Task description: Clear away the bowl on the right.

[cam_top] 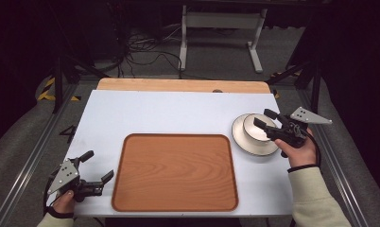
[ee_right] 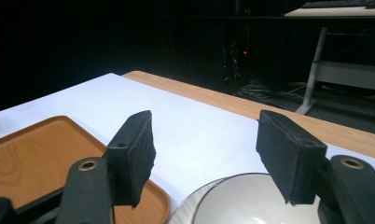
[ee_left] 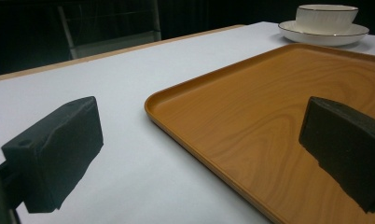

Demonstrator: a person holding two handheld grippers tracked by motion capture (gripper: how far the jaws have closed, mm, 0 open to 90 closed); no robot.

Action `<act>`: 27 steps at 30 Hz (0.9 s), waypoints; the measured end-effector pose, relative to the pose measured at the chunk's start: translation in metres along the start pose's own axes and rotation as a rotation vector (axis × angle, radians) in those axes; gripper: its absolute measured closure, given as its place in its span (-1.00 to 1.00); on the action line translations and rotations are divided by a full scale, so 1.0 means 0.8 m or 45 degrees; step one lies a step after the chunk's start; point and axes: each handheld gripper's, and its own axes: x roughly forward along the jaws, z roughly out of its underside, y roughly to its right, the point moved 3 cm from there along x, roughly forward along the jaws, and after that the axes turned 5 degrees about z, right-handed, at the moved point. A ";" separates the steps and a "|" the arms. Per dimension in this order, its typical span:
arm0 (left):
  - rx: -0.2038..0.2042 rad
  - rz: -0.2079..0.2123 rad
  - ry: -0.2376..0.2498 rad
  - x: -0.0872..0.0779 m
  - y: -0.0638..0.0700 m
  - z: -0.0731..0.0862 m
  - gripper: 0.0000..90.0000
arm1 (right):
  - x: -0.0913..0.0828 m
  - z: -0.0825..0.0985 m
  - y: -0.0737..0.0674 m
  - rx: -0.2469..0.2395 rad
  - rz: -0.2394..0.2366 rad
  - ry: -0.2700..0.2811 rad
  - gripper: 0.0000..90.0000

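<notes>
- We've got the right gripper hanging just above the white bowl, jaws spread fairly wide with nothing between them; no pad touches the rim as far as we can tell.
- From the right gripper view, the bowl sits directly below and between the two jaws, with open air in the gap.
- That bowl sits on a white plate, so the plate is right under this gripper too, a bit of its edge poking out on the tray side.
- The wooden tray lies off to the side of the right gripper, close to the plate; we can't tell if they touch.
- Our left gripper is held low over the white table, jaws wide and empty.
- In the left gripper view, the tray's corner lies just ahead between the jaws, slightly toward one of them.
- From there the bowl and plate are well away, past the tray's far side.
</notes>
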 end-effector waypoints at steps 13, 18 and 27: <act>0.000 0.000 0.000 0.000 0.000 0.000 -0.99 | 0.002 0.009 0.040 0.019 0.207 -0.109 -0.03; -0.001 0.000 0.004 0.000 0.000 0.000 -0.99 | 0.009 0.020 0.054 0.027 0.314 -0.204 -0.03; 0.002 -0.001 -0.001 0.000 0.000 0.000 -0.99 | 0.023 0.034 0.070 0.121 0.364 -0.346 -0.08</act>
